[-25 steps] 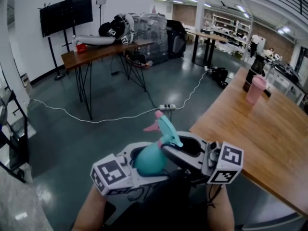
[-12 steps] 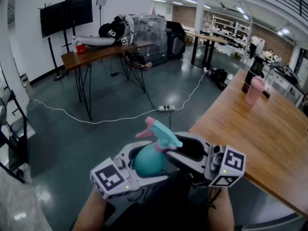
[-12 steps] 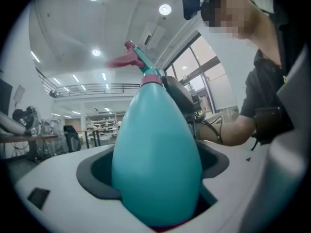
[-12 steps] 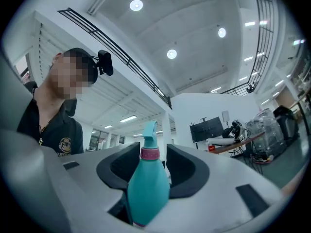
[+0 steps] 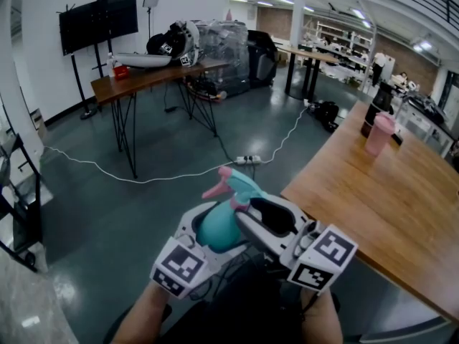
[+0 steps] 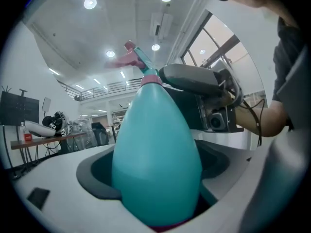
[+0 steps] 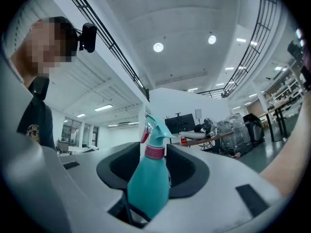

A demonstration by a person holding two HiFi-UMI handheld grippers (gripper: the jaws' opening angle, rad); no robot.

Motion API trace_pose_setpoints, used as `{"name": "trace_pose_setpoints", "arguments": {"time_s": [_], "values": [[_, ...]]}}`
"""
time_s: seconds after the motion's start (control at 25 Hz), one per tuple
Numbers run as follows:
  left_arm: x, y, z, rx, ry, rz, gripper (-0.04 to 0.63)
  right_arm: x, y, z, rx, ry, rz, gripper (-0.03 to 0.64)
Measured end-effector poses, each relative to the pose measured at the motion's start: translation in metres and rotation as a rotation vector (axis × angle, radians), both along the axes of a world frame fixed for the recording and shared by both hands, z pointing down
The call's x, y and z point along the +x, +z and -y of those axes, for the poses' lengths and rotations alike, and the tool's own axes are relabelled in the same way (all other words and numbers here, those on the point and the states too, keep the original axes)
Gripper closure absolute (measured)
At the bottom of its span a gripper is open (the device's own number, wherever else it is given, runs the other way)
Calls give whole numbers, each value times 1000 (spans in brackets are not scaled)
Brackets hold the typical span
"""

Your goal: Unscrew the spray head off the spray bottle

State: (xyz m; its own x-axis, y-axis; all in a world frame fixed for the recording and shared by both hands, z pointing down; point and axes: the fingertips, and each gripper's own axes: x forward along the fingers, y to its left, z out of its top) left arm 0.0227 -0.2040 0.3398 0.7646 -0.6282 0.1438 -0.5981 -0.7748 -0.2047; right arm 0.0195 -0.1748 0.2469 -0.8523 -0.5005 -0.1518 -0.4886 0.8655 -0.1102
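A teal spray bottle (image 5: 217,228) with a teal and pink spray head (image 5: 231,183) is held up in front of me, above the floor. My left gripper (image 5: 209,219) is shut on the bottle's fat body (image 6: 156,152), which fills the space between its jaws. My right gripper (image 5: 247,210) comes in from the right at neck height. In the right gripper view the pink collar (image 7: 155,152) and spray head (image 7: 155,126) stand between its jaws, and the dark pads (image 7: 185,169) sit beside the neck without pressing; the right gripper (image 7: 154,171) is open.
A long wooden table (image 5: 373,192) runs along the right, with a pink cup (image 5: 380,133) and a dark bottle (image 5: 376,110) at its far end. A power strip (image 5: 248,160) and white cable lie on the floor. Another table (image 5: 143,79) and a screen (image 5: 98,21) stand behind.
The right gripper's jaws have come off the neck and its marker cube has swung down and left. The spray head has turned to the left, and both grippers have tilted.
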Motion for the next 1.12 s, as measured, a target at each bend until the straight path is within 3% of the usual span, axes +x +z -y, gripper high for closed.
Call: {"name": "trace_pose_setpoints", "arguments": {"time_s": [0.2, 0.4, 0.64, 0.88, 1.12], "values": [[2, 10, 1, 0, -36, 45, 141, -1, 3, 0, -13, 2, 15, 454], [6, 11, -3, -19, 13, 50, 142, 3, 4, 4, -20, -12, 30, 477], [13, 5, -25, -87, 207, -29, 142, 7, 1, -5, -31, -145, 72, 480], [22, 4, -59, -161, 453, -72, 141, 2, -4, -31, 30, -305, 21, 480], [31, -6, -95, -159, 662, -129, 141, -2, -12, -59, 74, -491, 24, 480]]}}
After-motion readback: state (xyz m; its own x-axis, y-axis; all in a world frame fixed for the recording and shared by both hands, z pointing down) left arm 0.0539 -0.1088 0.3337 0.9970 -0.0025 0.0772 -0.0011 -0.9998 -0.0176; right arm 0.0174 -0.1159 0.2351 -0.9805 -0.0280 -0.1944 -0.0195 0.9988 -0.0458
